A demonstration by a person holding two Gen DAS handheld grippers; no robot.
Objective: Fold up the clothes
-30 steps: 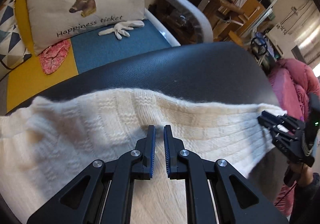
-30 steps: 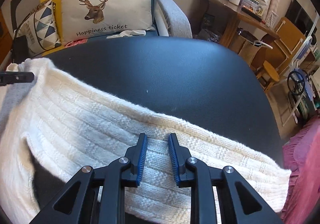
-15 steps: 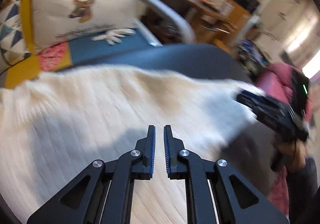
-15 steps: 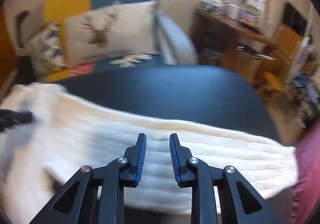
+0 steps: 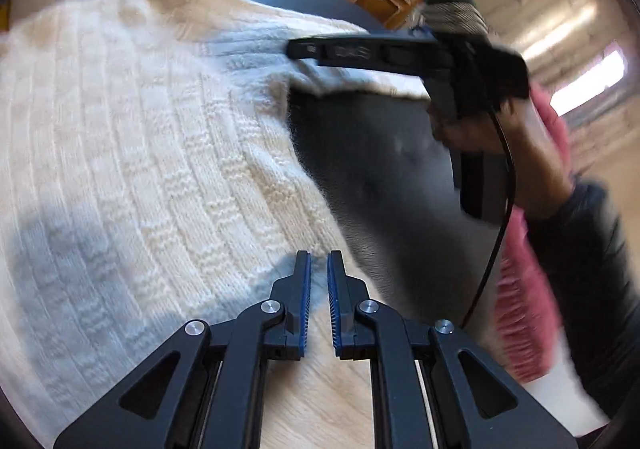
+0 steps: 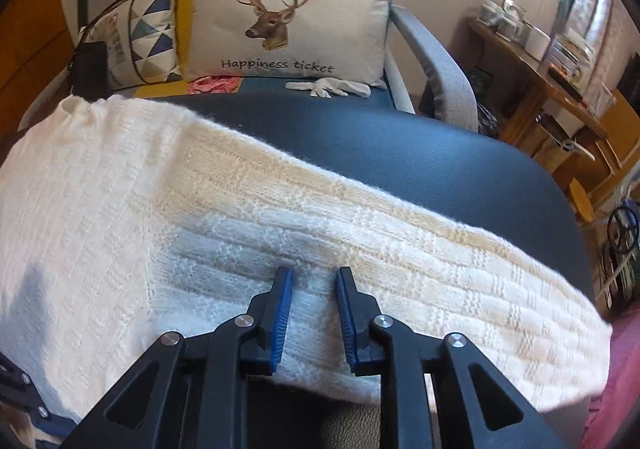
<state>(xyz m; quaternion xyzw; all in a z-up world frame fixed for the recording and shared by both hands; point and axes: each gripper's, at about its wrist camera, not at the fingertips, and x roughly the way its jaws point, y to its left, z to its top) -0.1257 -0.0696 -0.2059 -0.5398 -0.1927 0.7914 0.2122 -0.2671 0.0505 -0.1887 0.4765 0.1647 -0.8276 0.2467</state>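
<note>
Between the blue pads of the right gripper (image 6: 313,313), jaws a little apart, sits a raised ridge of the cream knitted sweater (image 6: 168,217); the jaws have just been closing slightly, and the knit appears pinched there. From the left wrist view, this gripper reaches in sideways, nearly level, with a hem edge lifted at its tip, a bare hand (image 5: 516,133) and dark sleeve behind it.

The left gripper (image 5: 318,281) is nearly pressed together, pointing steeply down at the sweater's near edge; whether any fabric is caught between its pads I cannot tell.

The sweater lies spread across a dark padded seat (image 6: 420,153), one long part stretching towards a pink cloth (image 6: 624,361).

To fold well, judging from this: keep both pinches at matching points on the hem, lift together, carry the edge over evenly, and lay it flat without dragging the knit.
</note>
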